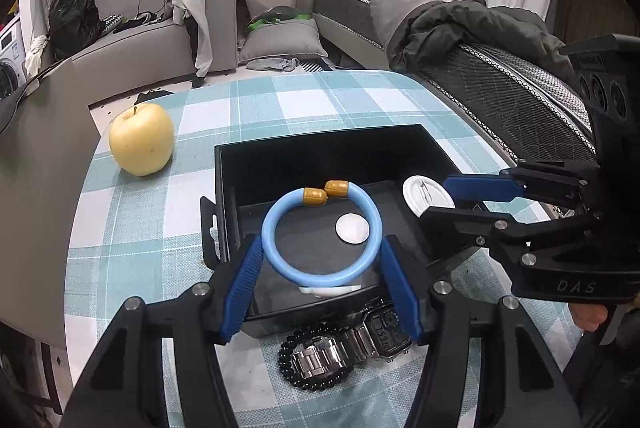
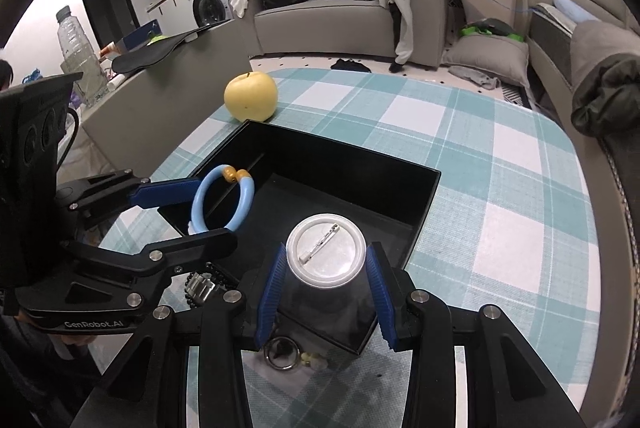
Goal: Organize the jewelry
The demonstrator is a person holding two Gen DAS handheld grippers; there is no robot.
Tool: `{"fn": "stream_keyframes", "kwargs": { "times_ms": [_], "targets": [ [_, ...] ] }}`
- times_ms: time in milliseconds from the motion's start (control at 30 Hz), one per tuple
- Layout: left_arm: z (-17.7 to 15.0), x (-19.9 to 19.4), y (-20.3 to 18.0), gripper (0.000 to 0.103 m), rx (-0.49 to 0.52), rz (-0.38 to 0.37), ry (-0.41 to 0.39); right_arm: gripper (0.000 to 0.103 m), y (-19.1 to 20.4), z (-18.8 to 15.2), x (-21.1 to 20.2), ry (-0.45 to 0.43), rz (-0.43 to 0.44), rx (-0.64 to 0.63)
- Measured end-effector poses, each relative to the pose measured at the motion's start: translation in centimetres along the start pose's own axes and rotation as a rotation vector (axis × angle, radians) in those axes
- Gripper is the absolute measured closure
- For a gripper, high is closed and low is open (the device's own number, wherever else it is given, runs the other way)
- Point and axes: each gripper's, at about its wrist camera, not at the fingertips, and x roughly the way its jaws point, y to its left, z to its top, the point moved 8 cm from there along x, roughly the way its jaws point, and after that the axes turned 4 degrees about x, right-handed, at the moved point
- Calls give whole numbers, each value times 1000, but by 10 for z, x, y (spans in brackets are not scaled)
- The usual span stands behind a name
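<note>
My left gripper [image 1: 320, 246] is shut on a light blue bangle [image 1: 276, 260] with two gold end caps, held upright over the black open box [image 1: 320, 151]. A white tag hangs under the bangle. A small white disc [image 1: 352, 228] lies on the box floor. My right gripper [image 2: 326, 252] is shut on a round white pin badge [image 2: 326, 256], pin side up, over the box's near corner [image 2: 360, 340]. Each view shows the other tool: the right gripper [image 1: 436, 199] with the badge [image 1: 420, 191], the left gripper [image 2: 216, 207] with the bangle [image 2: 200, 203].
A steel watch [image 1: 352, 344] and a black bead bracelet [image 1: 288, 360] lie on the checked cloth [image 1: 132, 228] in front of the box. A metal ring [image 2: 282, 352] and small pale bits lie below the right gripper. A yellow apple [image 1: 142, 139] stands behind the box's left corner.
</note>
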Motion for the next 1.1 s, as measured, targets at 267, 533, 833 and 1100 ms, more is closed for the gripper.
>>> {"fn": "stream_keyframes", "kwargs": {
  "times_ms": [267,533,833,1100],
  "targets": [
    [0,1,0,47,0,18,-7,63,0,0,-1,-22,25,32],
    [-1,1,2,47,3,47,-21,62,8,-3,-1,-27,18,-16],
    [-2,-3,3,46,-15,55,-18,18,6,5,-31,-149,29,-26],
    [1,-22,-3,4,-20,49,-71,1,-11,4,-46,-169,-4,23]
  ]
}}
